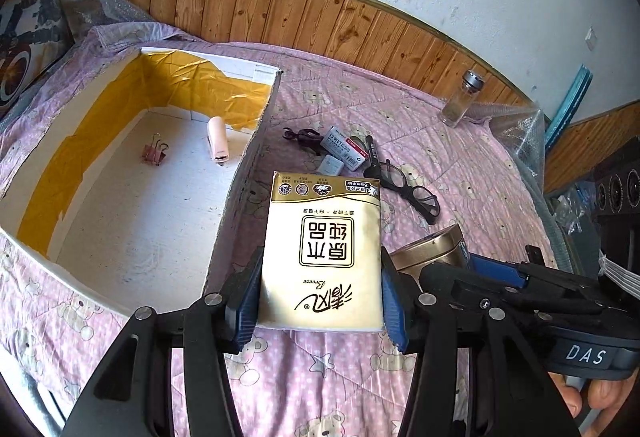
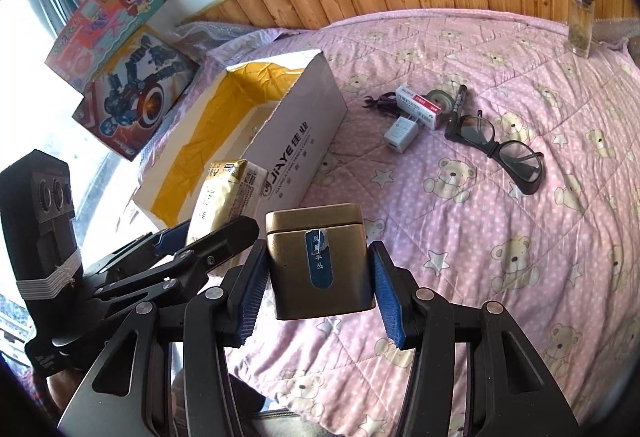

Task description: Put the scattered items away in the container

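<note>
Left gripper (image 1: 318, 301) clamps the tissue pack (image 1: 322, 253); right gripper (image 2: 318, 289) clamps the tin (image 2: 320, 265). Risk: side-by-side grippers may collide entering the box (image 1: 240, 173) ahead-left.

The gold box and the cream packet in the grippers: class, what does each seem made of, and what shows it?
Gold box: likely metal tin, satin sheen, crisp lid seam. Cream packet: soft glossy plastic film, probably tissues; glare and rounded edges suggest it.
</note>
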Available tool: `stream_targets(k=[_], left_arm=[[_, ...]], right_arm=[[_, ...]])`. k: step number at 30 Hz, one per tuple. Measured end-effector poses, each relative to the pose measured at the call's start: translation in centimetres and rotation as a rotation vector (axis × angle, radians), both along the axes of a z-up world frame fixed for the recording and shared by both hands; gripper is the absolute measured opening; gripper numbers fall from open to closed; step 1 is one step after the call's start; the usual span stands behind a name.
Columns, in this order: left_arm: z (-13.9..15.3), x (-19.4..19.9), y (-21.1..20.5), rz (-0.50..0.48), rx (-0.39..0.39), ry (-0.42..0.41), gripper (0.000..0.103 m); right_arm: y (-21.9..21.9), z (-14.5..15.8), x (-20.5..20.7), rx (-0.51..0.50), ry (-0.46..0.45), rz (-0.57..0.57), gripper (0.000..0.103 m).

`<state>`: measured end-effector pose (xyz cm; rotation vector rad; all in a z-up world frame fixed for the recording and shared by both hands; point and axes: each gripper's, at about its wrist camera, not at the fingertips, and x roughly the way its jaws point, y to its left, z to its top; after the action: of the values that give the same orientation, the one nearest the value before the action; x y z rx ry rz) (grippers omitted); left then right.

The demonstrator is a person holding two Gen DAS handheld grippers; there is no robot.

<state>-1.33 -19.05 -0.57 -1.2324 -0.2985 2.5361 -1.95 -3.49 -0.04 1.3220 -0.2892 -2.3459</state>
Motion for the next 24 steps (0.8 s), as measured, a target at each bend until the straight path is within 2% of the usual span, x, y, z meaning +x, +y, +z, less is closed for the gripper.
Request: stream_targets(k=[24], left_arm=[[3.6,5.2,-3.8,0.037,0.049,0.082,0.053]], right_arm=[[-3.9,4.3,4.9,0.012,0.089,0.04,0.053]])
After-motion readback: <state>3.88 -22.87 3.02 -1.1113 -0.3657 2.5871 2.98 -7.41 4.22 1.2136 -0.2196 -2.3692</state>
